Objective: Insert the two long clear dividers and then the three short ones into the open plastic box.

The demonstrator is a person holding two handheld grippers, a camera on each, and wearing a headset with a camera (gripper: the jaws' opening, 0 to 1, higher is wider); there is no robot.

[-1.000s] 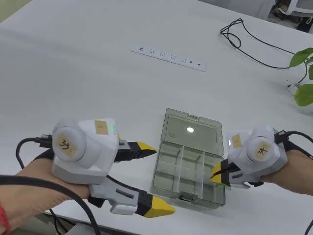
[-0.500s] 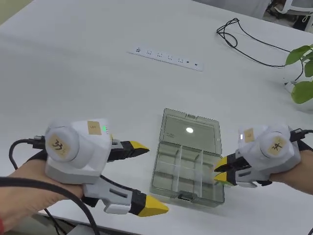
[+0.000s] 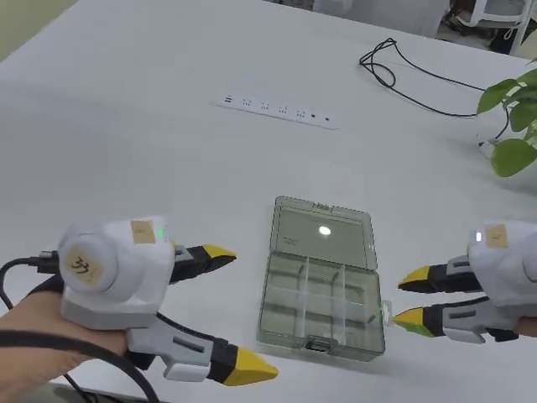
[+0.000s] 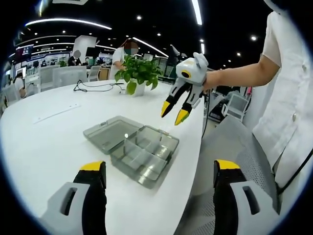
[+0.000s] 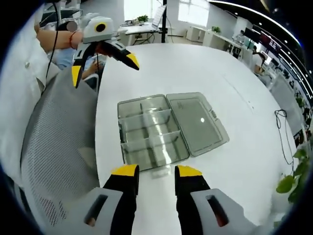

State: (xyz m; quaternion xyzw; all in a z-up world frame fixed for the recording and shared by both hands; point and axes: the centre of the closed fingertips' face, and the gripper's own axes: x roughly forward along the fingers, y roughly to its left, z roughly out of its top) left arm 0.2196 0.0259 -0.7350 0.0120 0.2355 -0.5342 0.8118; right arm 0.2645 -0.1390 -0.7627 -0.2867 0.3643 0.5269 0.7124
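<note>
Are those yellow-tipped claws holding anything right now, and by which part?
Nothing. The left gripper and right gripper are both open and empty, either side of the plastic box.

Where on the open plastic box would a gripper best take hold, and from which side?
Probably the base's right side wall, straddled from above by the right gripper nearby: the plastic box sits flat with thin upright walls, while its lid lies flat on the table behind, harder to pinch.
</note>
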